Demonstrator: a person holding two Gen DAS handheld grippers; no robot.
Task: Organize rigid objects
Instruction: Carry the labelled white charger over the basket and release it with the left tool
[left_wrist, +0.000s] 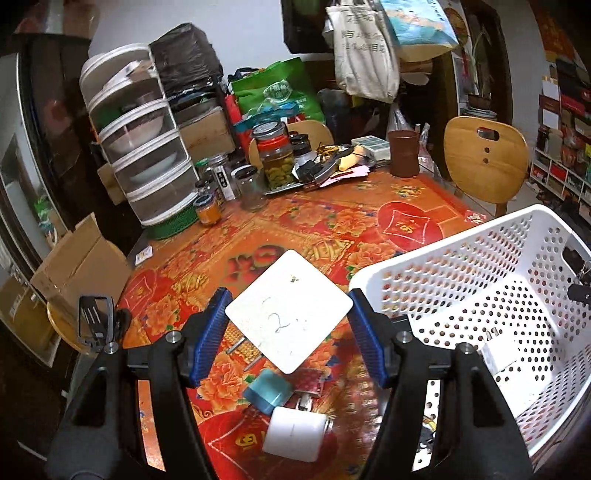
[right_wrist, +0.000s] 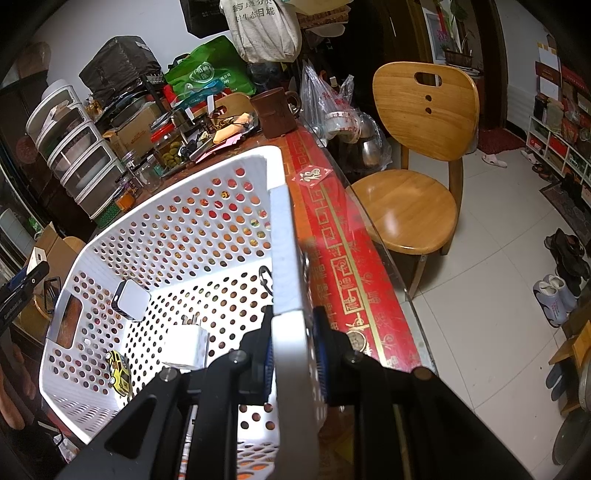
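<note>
My left gripper (left_wrist: 288, 321) is shut on a flat white square box (left_wrist: 289, 310), gripped at two opposite corners and held above the red patterned table (left_wrist: 332, 221). Below it lie a teal cap-like piece (left_wrist: 267, 393), a white rounded box (left_wrist: 295, 434) and a small red item (left_wrist: 310, 380). The white perforated basket (left_wrist: 480, 266) stands to the right. My right gripper (right_wrist: 293, 354) is shut on the basket's rim (right_wrist: 286, 258). Inside the basket lie a white plug adapter (right_wrist: 186, 345), a white square device (right_wrist: 133, 299) and a yellow toy car (right_wrist: 120, 373).
Jars (left_wrist: 275, 155), a stacked drawer unit (left_wrist: 140, 147), a brown cup (left_wrist: 404, 153) and a cluttered tray stand at the table's far side. Wooden chairs (right_wrist: 417, 155) stand beyond the table's right edge. Cardboard boxes (left_wrist: 74, 266) sit at the left.
</note>
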